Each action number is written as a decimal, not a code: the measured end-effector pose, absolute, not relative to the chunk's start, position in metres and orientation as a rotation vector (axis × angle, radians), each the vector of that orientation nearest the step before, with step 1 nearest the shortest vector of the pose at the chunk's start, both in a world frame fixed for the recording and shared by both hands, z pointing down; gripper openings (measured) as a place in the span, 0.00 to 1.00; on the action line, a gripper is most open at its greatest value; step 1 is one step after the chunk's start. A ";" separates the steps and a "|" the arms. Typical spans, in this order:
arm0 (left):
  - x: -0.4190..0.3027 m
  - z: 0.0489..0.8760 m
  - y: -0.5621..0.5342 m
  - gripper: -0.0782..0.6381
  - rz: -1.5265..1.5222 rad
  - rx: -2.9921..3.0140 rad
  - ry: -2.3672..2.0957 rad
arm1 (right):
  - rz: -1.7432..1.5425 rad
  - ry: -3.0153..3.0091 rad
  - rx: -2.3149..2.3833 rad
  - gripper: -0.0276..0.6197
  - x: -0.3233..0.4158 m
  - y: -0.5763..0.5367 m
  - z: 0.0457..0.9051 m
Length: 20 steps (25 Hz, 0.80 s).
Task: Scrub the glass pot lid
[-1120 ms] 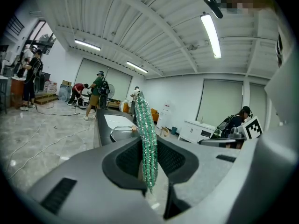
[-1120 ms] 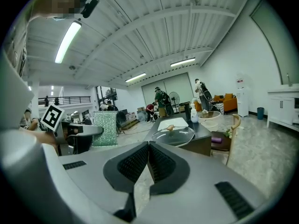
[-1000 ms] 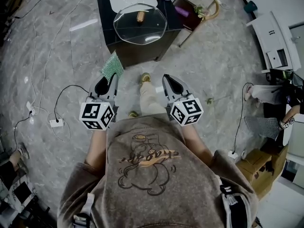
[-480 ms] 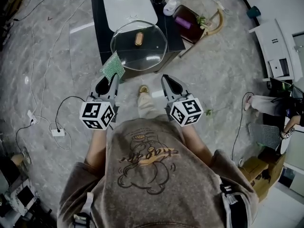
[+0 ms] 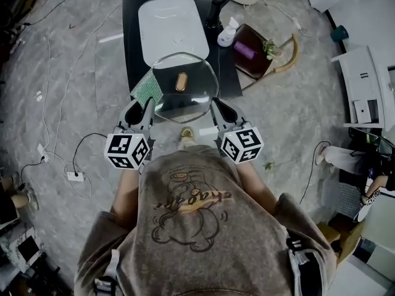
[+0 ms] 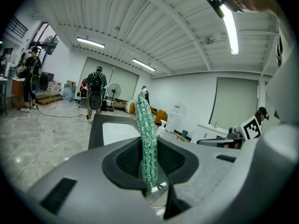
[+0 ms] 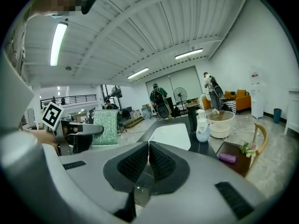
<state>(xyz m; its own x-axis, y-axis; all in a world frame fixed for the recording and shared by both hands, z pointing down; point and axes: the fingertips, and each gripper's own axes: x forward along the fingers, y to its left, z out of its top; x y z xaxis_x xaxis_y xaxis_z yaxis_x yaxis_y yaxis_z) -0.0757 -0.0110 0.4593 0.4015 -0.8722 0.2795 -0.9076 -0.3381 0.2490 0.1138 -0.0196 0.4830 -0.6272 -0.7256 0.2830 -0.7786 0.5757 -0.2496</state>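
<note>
Head view shows me the glass pot lid [image 5: 185, 103] flat on the near end of the black table [image 5: 133, 36]. Its handle [image 5: 181, 81] runs away from me, straight ahead between both grippers. The left gripper [image 5: 138, 105] clamps the green scrub pad [image 5: 147, 89] just beside the lid's rim. The right gripper [image 5: 218, 106] is closed on nothing, and both point slightly down.

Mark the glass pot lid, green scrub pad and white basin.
glass pot lid [image 5: 188, 100], head view, on the clear glass below its knob.
green scrub pad [image 6: 147, 139], left gripper view, on its thin near edge.
white basin [image 5: 173, 26], head view, on its bare middle.
</note>
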 end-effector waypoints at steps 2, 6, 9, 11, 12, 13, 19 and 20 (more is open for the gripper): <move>-0.076 0.459 -0.023 0.23 0.128 2.287 -1.553 | 0.534 -2.654 1.247 0.09 0.111 -0.034 0.484; -0.077 0.455 -0.046 0.23 0.118 2.272 -1.574 | 0.528 -2.672 1.184 0.09 0.101 -0.060 0.484; -0.081 0.451 -0.057 0.23 0.130 2.279 -1.573 | 0.531 -2.674 1.160 0.09 0.092 -0.071 0.484; -0.087 0.449 -0.063 0.23 0.135 2.281 -1.574 | 0.532 -2.671 1.162 0.09 0.087 -0.077 0.484; -0.090 0.448 -0.067 0.23 0.138 2.283 -1.570 | 0.535 -2.668 1.171 0.09 0.085 -0.080 0.483; -0.092 0.448 -0.070 0.23 0.142 2.287 -1.563 | 0.541 -2.664 1.184 0.09 0.083 -0.083 0.483; -0.098 0.455 -0.085 0.23 0.162 2.305 -1.497 | 0.564 -2.636 1.259 0.09 0.077 -0.094 0.486; -0.100 0.455 -0.087 0.23 0.163 2.309 -1.489 | 0.562 -2.632 1.269 0.09 0.076 -0.096 0.486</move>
